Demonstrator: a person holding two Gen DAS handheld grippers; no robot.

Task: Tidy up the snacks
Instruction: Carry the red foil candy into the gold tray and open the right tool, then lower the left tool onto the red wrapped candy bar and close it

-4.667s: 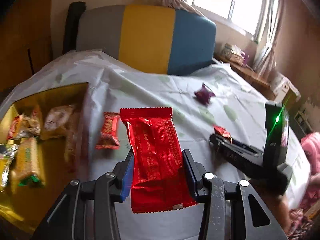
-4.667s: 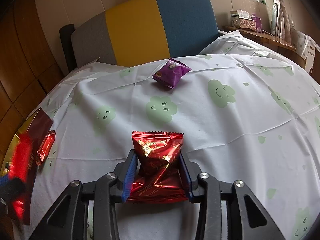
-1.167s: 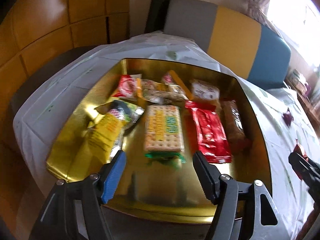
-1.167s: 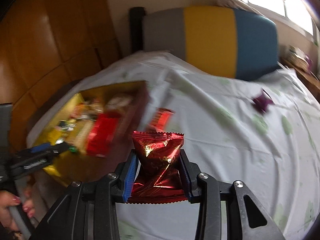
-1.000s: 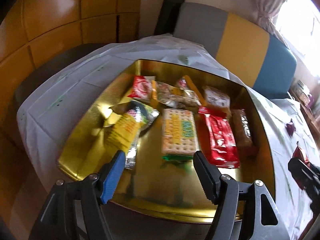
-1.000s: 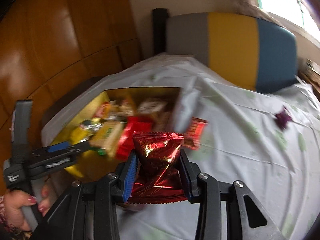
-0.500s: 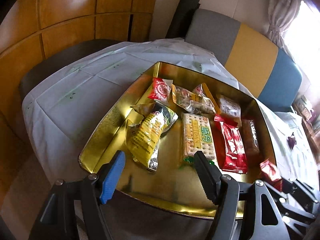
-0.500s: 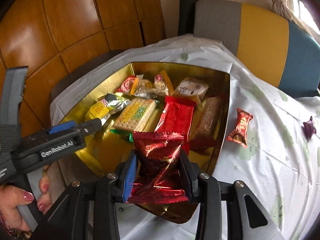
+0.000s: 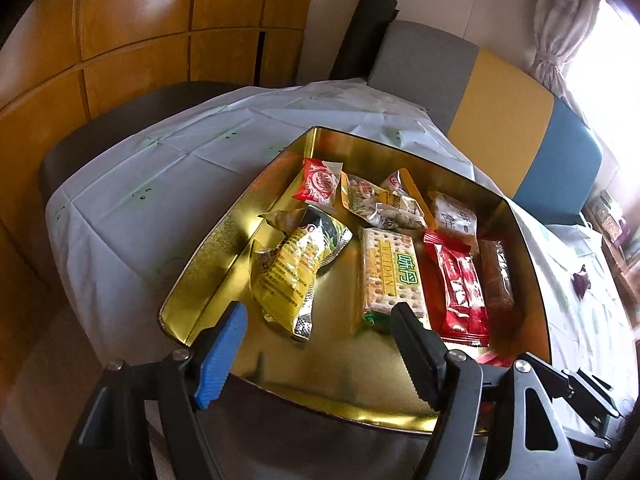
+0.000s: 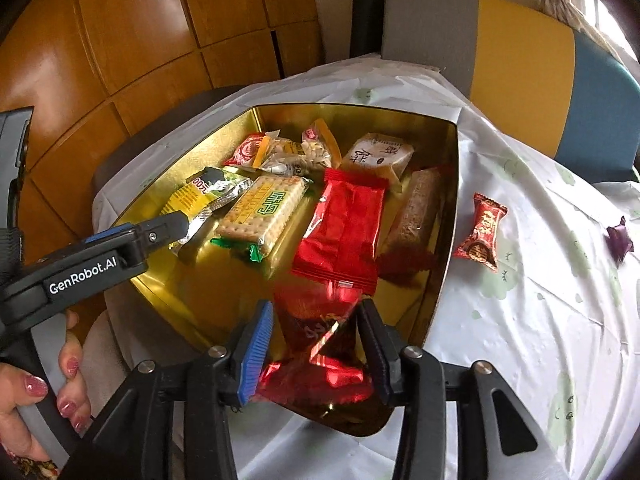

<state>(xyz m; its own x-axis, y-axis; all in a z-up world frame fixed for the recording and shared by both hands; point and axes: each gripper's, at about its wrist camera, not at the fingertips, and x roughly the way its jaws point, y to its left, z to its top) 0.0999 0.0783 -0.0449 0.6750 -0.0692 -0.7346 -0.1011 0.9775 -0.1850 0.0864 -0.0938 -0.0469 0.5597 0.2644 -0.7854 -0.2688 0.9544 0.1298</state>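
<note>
A gold tin (image 9: 208, 276) (image 10: 444, 208) on the table holds several snack packets, among them a cracker pack (image 9: 390, 276) (image 10: 262, 212) and a long red packet (image 9: 460, 284) (image 10: 344, 228). My right gripper (image 10: 316, 344) is over the tin's near corner with its jaws parted. A shiny dark red snack bag (image 10: 320, 344) lies loose and blurred between them, tilted into the tin. My left gripper (image 9: 320, 344) is open and empty above the tin's near edge; it also shows in the right wrist view (image 10: 160, 232).
A small red candy packet (image 10: 482, 230) lies on the white tablecloth right of the tin. A purple packet (image 10: 620, 240) (image 9: 580, 282) lies farther right. A grey, yellow and blue chair back (image 9: 500, 108) stands behind the table. Wooden panels line the left wall.
My right gripper's jaws have opened and the dark red bag has slipped down between them toward the tin. My left gripper has drawn back a little, still open.
</note>
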